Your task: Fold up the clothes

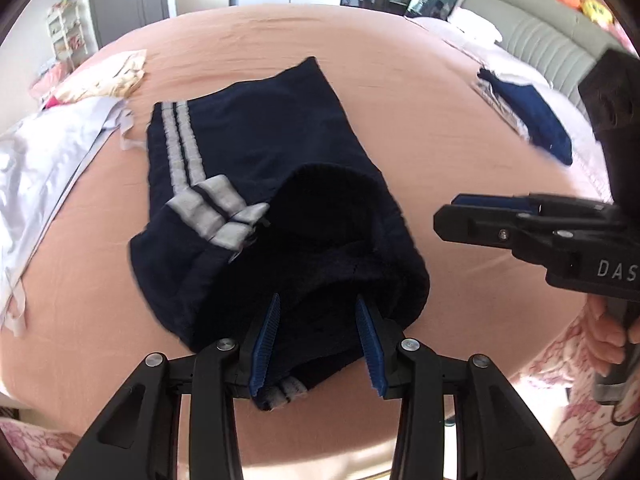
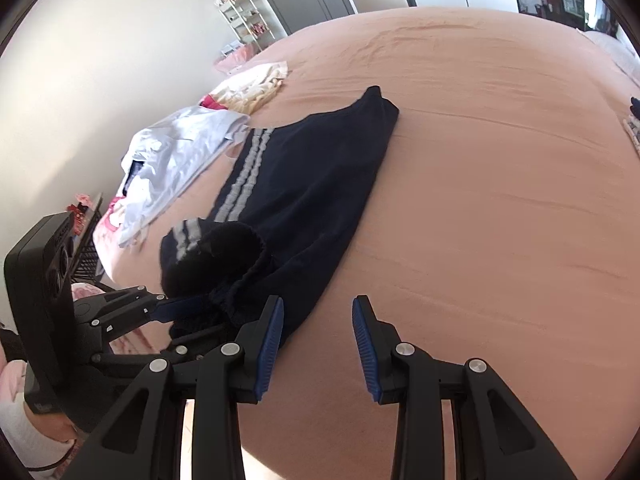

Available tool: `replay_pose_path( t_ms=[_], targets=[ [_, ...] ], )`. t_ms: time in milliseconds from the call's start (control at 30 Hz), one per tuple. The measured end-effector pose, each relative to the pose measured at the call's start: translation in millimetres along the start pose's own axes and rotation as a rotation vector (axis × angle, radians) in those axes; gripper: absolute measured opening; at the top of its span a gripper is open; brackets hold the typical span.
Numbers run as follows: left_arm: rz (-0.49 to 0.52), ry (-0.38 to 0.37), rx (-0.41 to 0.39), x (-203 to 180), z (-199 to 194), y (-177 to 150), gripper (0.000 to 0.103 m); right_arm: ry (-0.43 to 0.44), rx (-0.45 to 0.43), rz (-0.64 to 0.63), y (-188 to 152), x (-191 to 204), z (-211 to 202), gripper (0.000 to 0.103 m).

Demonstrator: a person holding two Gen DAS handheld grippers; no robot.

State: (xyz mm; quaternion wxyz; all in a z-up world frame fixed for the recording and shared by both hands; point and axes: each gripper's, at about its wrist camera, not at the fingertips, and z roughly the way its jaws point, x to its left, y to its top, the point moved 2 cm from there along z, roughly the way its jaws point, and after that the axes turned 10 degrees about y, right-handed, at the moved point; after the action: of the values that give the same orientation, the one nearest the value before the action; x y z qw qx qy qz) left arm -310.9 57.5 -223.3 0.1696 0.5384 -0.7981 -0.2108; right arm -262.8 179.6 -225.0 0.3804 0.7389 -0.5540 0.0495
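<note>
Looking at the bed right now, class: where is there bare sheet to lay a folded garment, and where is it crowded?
Free: the wide peach sheet right of the navy striped trousers, up to the blue folded pile by the headboard, and the stretch beyond the trousers. Crowded: the left edge, where the pale blue garment and cream garment lie.

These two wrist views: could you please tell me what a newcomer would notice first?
A dark navy garment with pale grey double stripes lies mid-bed on the peach-pink sheet, its near end bunched up. The left gripper has its blue pads either side of that near end; the right gripper hangs open over bare sheet. A pale lilac garment lies crumpled beside the stripes.
</note>
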Motion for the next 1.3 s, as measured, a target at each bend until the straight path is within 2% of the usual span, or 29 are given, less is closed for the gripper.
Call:
replay_pose_path(
  t_ms=[133,233,333,433,500,667,733,867,1000,1033,1067,1100,1167,1233,1300],
  targets=[
    [0.045,-0.020,-0.066,-17,-2,4,0.036,-0.026,-0.016,0.028,0,-10,-5,0.035],
    [0.040,-0.086,-0.115,-21,-8,4,0.036,-0.019,-0.003,0.014,-2,-10,-6,0.035],
    [0.049,-0.098,-0.107,-19,-5,0,0.036,0.004,0.033,-0.033,-4,-2,-5,0.035],
    [0.061,-0.056,-0.064,-12,-4,-3,0.036,-0.008,0.059,-0.120,-8,10,-10,0.035],
    [0.059,-0.044,-0.059,-2,-17,-6,0.036,-0.033,0.058,-0.179,-11,17,-15,0.035],
    [0.034,0.061,-0.100,29,-53,-12,0.037,0.027,0.082,-0.197,-15,33,-2,0.036],
    [0.015,0.102,-0.095,38,-50,-12,0.049,-0.012,0.101,-0.210,-17,38,11,0.036],
    [0.012,0.129,-0.088,38,-25,-6,0.050,-0.121,0.115,-0.234,-22,43,31,0.036],
    [0.068,0.287,-0.062,25,4,-1,0.049,-0.242,0.098,-0.296,-26,44,40,0.036],
    [0.046,0.301,-0.054,28,8,0,0.040,-0.263,0.076,-0.298,-26,43,39,0.035],
    [0.006,0.278,-0.066,33,6,1,0.028,-0.285,0.052,-0.298,-26,43,38,0.035],
    [-0.025,0.264,-0.087,37,0,2,0.013,-0.306,0.026,-0.281,-24,40,34,0.034],
    [-0.059,0.227,-0.117,44,-13,2,0.012,-0.346,-0.025,-0.243,-22,34,25,0.020],
    [-0.070,0.181,-0.125,48,-23,1,0.012,-0.324,-0.074,-0.200,-22,33,10,0.017],
    [-0.035,0.108,-0.062,44,-20,-5,0.012,-0.324,-0.098,-0.191,-27,34,0,0.016]
  ],
)
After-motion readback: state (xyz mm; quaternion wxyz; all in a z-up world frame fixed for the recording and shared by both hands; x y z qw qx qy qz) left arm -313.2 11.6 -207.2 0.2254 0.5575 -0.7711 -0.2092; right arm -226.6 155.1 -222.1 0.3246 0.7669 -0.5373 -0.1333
